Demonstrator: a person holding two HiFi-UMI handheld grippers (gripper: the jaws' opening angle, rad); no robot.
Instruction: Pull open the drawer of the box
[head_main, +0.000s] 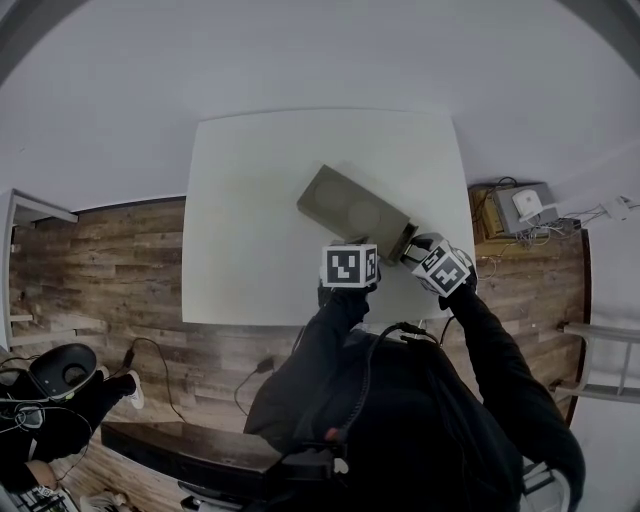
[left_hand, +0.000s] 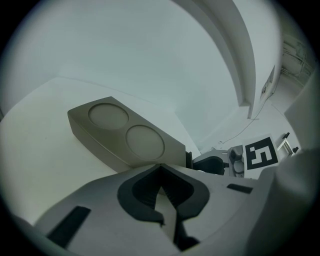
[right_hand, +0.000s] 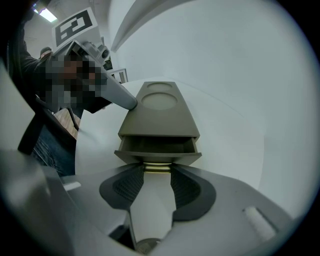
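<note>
Pointing steeply down, the right gripper (right_hand: 157, 169) pinches the front lip of the drawer (right_hand: 156, 146); the left gripper (left_hand: 160, 167), jaws together, touches the box (left_hand: 120, 135). The drawer stands partly open, interior shadowed.

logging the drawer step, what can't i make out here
Right gripper view: drawer contents, only a shadowed slot under the box top.
Right gripper view: drawer's front lip, mostly covered by the right tool.
Head view: drawer opening, too small, partly behind that tool's marker cube.
Left gripper view: left tool tip on the box, own body blocks it.
</note>
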